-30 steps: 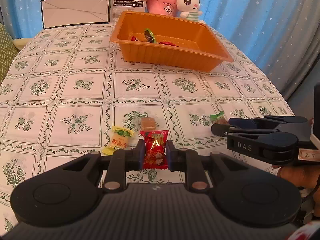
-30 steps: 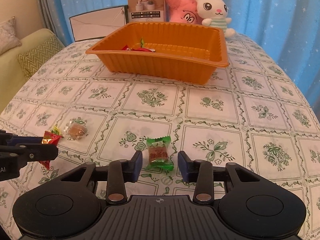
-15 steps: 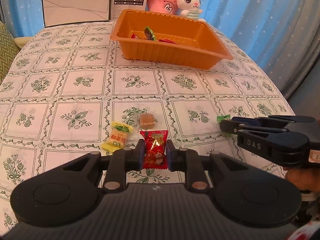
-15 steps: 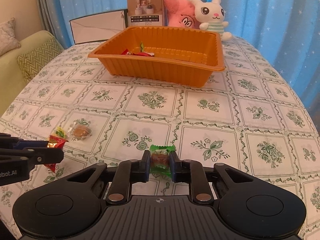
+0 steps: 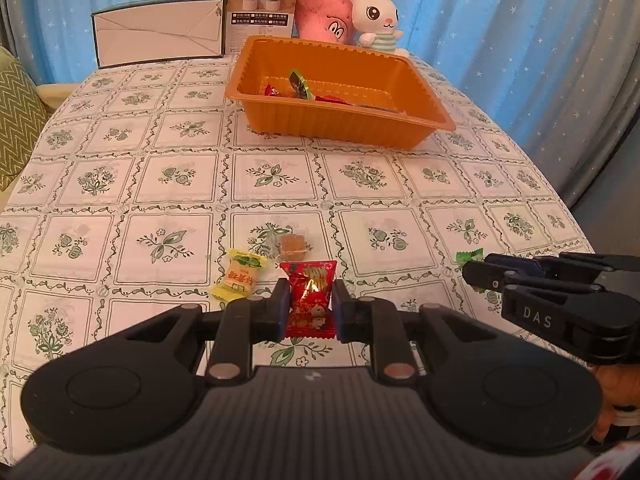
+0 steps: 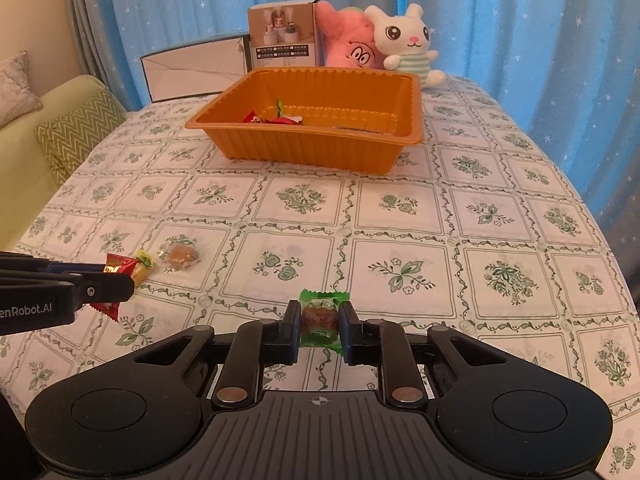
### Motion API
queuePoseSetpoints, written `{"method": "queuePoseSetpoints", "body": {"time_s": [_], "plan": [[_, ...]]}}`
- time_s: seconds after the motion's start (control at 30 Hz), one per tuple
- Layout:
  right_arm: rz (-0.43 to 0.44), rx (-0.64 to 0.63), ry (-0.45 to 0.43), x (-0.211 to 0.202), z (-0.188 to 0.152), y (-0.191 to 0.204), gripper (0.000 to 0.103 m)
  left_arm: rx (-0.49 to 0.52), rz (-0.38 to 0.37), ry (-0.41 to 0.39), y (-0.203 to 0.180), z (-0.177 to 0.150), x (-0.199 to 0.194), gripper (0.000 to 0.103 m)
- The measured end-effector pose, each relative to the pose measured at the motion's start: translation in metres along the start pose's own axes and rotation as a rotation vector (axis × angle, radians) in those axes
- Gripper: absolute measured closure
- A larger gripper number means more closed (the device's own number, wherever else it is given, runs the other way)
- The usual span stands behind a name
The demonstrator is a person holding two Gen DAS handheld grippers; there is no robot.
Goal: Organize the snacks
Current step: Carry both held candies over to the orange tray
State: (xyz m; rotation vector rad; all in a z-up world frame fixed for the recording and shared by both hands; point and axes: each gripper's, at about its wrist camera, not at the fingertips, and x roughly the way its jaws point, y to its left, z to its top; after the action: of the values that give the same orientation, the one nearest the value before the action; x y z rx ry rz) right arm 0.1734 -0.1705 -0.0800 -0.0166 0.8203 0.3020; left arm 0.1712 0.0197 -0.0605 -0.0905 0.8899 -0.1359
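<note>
1. Left wrist: my left gripper point(image 5: 308, 306) jaws are pinching the red snack packet point(image 5: 310, 300); yellow candy point(image 5: 239, 274) is lying at ten o'clock, orange tray point(image 5: 340, 120) at twelve.
2. Right wrist: my right gripper point(image 6: 320, 326) jaws are clamping the green candy point(image 6: 321, 320) above the tabletop point(image 6: 400, 220).

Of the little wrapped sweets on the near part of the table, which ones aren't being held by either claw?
Two lie free: the yellow candy and the clear-wrapped brown candy beside it. The red one and green one are pinched.
</note>
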Motion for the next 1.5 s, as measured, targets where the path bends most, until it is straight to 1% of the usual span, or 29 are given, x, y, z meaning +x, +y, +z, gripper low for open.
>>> {"method": "queuePoseSetpoints", "body": {"time_s": [0.43,0.7,0.9,1.23,1.4,1.5], "plan": [[0.003,0.004,-0.038,-0.018,0.010,0.002,0.083,0.009,0.006,-0.018,-0.004,0.004,-0.013,0.084],[0.003,0.018,-0.045,-0.018,0.016,-0.003,0.083,0.019,-0.004,-0.015,-0.008,0.008,-0.009,0.084],[0.002,0.030,-0.058,-0.015,0.028,-0.011,0.083,0.030,-0.013,-0.017,-0.011,0.018,-0.003,0.084],[0.001,0.057,-0.081,-0.004,0.059,-0.024,0.083,0.057,-0.035,-0.031,-0.014,0.049,0.014,0.084],[0.011,0.065,-0.094,0.006,0.081,-0.031,0.083,0.069,-0.043,-0.050,-0.012,0.072,0.023,0.084],[0.023,0.077,-0.105,0.013,0.100,-0.036,0.083,0.057,-0.047,-0.062,-0.007,0.092,0.031,0.084]]}}
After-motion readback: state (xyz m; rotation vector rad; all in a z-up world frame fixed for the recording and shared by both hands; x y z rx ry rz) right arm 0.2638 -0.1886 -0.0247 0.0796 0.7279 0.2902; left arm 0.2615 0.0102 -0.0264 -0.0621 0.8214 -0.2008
